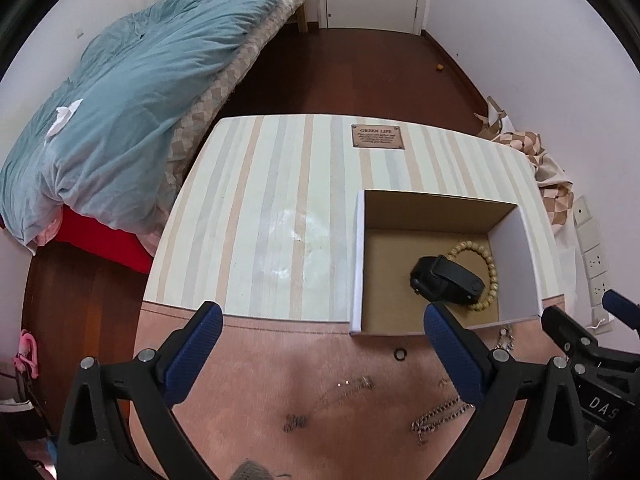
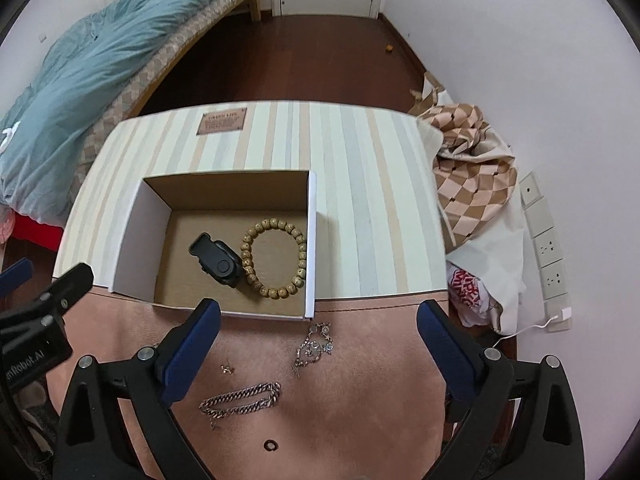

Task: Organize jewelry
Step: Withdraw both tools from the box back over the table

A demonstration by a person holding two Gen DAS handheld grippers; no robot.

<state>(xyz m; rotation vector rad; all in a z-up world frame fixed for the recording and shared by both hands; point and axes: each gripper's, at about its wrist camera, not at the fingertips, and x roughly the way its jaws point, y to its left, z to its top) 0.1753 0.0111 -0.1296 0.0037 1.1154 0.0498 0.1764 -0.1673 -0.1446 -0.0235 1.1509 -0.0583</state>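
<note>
An open cardboard box [image 2: 132, 224] [image 1: 516, 252] holds a wooden bead bracelet [image 2: 273, 257] [image 1: 490, 272] and a black wristband [image 2: 218, 261] [image 1: 444, 280]. On the pink cloth [image 2: 360, 380] before it lie a silver chain bracelet [image 2: 240, 398] [image 1: 440, 416], an ornate silver pendant chain [image 2: 314, 346], a tiny earring [image 2: 227, 369] and a small dark ring [image 2: 271, 445] [image 1: 399, 354]. A thin chain [image 1: 352, 385] and a dark earring pair [image 1: 295, 422] show in the left wrist view. My left gripper [image 1: 322, 320] and right gripper [image 2: 318, 316] are open, empty, above the cloth.
The striped box top [image 1: 280, 200] carries a brown plaque [image 1: 377, 136]. A bed with a blue duvet [image 1: 120, 120] is at the left. Checkered fabric [image 2: 472, 172] and wall sockets [image 2: 548, 248] are at the right.
</note>
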